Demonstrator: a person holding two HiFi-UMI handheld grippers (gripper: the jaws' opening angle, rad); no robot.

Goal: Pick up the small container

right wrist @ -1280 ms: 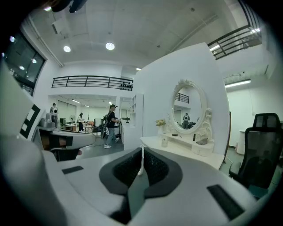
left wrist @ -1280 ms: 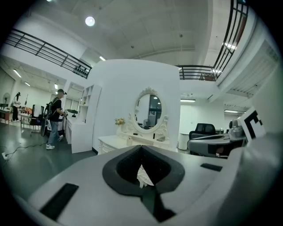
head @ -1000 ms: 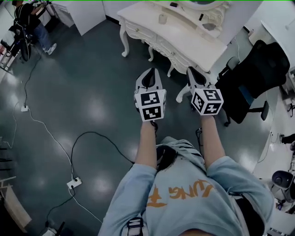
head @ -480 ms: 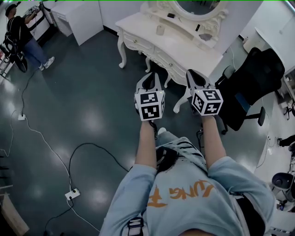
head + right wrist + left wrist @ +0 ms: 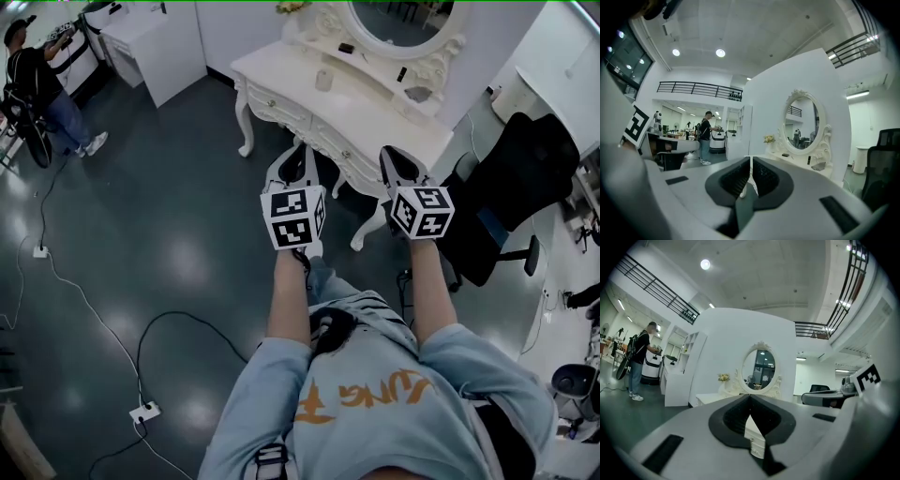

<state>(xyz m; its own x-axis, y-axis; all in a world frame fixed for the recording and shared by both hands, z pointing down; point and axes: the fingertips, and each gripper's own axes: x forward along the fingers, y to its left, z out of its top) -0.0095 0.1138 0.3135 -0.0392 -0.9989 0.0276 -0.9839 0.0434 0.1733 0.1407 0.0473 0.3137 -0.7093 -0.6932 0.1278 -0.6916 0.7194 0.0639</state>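
The desk (image 5: pixel 370 103) is closer now, its front edge under the left tongs (image 5: pixel 298 155) and right tongs (image 5: pixel 390 155); more of its mirror (image 5: pixel 403 17) shows.

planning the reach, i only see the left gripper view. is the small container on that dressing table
observer: yes, head view shows a small pale container standing on the dressing table, left of the oval mirror
operator: right tongs holding anything
observer: no, right gripper view shows the right tongs shut, nothing between them
operator: anything on the floor
observer: a white power strip with a dark cable, lower left in head view
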